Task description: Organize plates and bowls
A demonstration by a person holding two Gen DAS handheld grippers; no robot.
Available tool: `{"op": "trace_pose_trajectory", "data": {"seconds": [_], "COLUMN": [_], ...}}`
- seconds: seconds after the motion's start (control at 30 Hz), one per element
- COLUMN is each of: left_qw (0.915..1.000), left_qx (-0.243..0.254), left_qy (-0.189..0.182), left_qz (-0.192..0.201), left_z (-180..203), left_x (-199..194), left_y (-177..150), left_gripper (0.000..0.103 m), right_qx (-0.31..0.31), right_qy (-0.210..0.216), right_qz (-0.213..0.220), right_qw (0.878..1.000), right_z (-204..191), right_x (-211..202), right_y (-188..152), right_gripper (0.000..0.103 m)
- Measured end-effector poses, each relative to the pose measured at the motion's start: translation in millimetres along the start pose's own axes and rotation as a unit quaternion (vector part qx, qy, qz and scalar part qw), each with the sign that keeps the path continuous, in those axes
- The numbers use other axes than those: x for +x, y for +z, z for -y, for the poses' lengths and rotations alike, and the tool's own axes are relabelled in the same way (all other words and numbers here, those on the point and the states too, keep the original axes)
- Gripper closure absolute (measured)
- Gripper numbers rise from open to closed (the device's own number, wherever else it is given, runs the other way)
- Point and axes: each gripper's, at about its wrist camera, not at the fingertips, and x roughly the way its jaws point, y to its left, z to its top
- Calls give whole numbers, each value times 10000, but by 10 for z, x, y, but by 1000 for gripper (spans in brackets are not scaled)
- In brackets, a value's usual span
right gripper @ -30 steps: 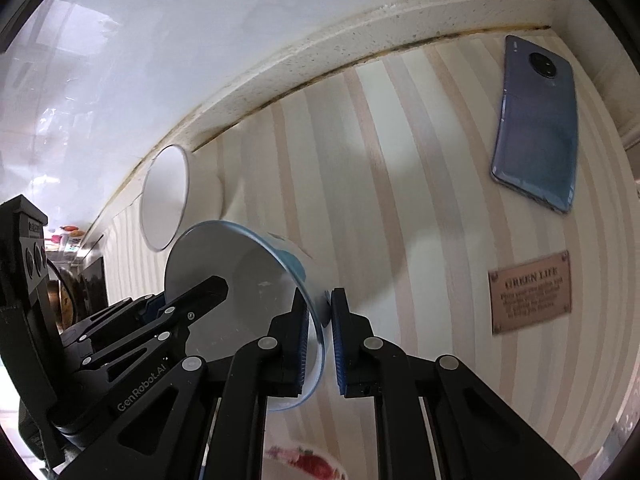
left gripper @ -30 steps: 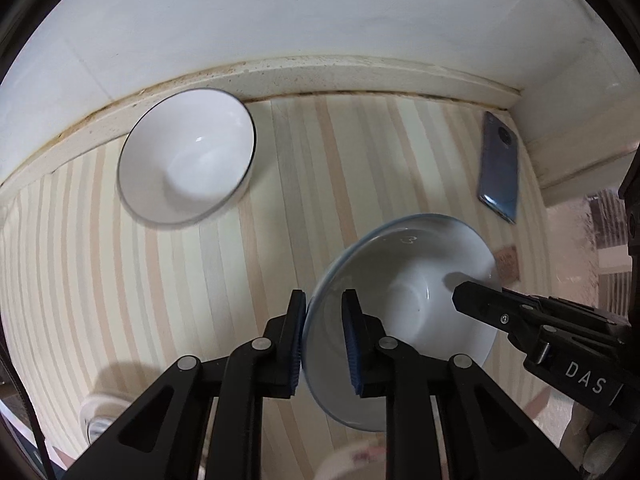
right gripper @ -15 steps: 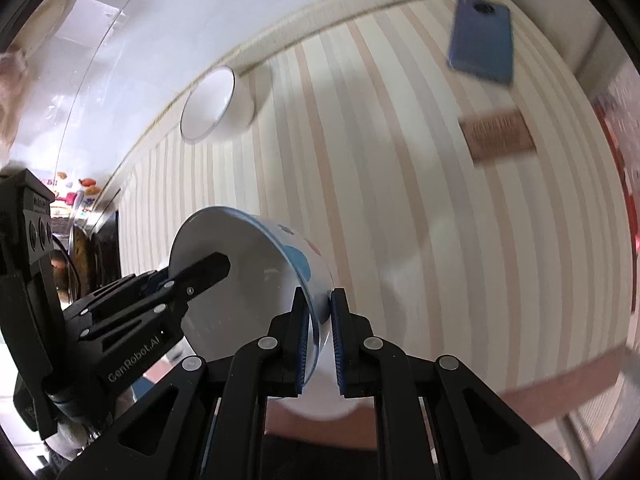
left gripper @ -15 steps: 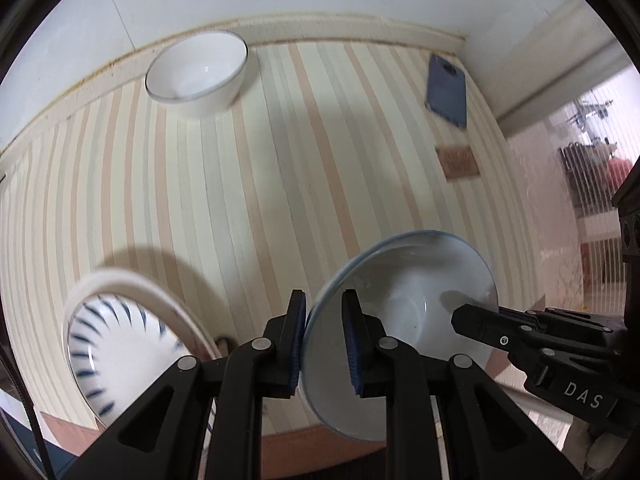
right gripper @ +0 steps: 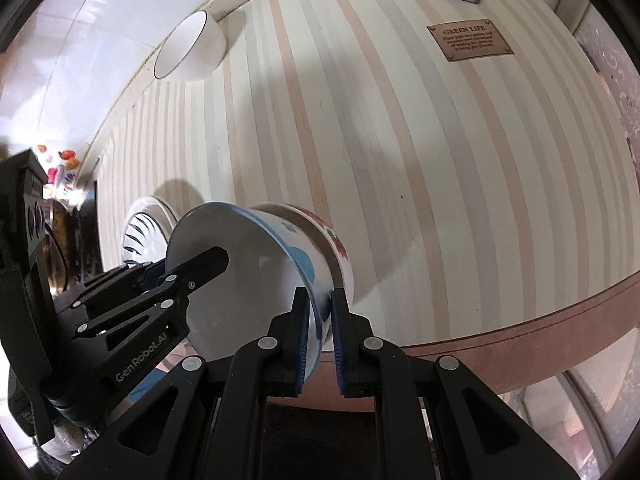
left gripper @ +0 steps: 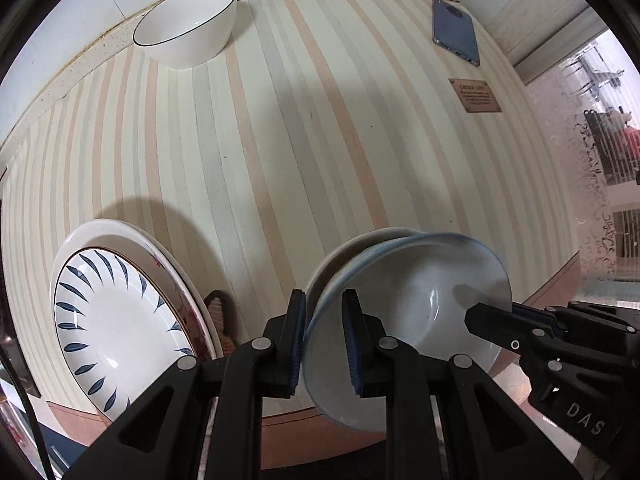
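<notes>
The left gripper (left gripper: 323,340) pinches the near rim of a pale blue-rimmed white ceramic bowl (left gripper: 416,312), one pad inside and one outside. The right gripper (right gripper: 318,336) clamps the opposite rim of the same bowl, whose outer wall carries blue blotches (right gripper: 298,258). The bowl hangs tilted between the two grippers, over a second white bowl with red floral decoration (right gripper: 338,246) near the tabletop's front edge; whether it touches that bowl cannot be told. To the left lies a white plate with dark blue leaf strokes (left gripper: 108,320), stacked on a larger cream plate (left gripper: 120,229). Across the cream-and-tan striped tabletop (left gripper: 280,140), well apart from the bowls, a plain white bowl with a thin dark rim (left gripper: 188,26) stands by the back wall. A blue-grey smartphone (left gripper: 456,32) lies at the far right corner, with a brown label plaque (right gripper: 470,42) reading "GREEN LIFE" just nearer.
</notes>
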Motion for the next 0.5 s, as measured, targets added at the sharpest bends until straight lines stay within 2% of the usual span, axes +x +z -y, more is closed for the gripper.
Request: {"op": "trace_pose_trajectory", "data": {"seconds": [0.1, 0.33, 0.5], "left_qw": [10000, 10000, 9994], "left_qx": [11, -25, -118], "left_qy": [69, 26, -38], "left_qz": [8, -33, 321], "left_z": [-3, -7, -151], "left_x": [20, 33, -307], "left_y": [9, 29, 48], "left_gripper": [87, 87, 86], "right_qx": [-87, -69, -54], "right_qy": [-189, -199, -82], "right_qz": [-52, -139, -189], "right_qw": [9998, 9997, 9998], "right_z": [-41, -54, -35], "right_x": [73, 131, 62], "right_y": [-18, 25, 50], "right_gripper": [90, 90, 90]}}
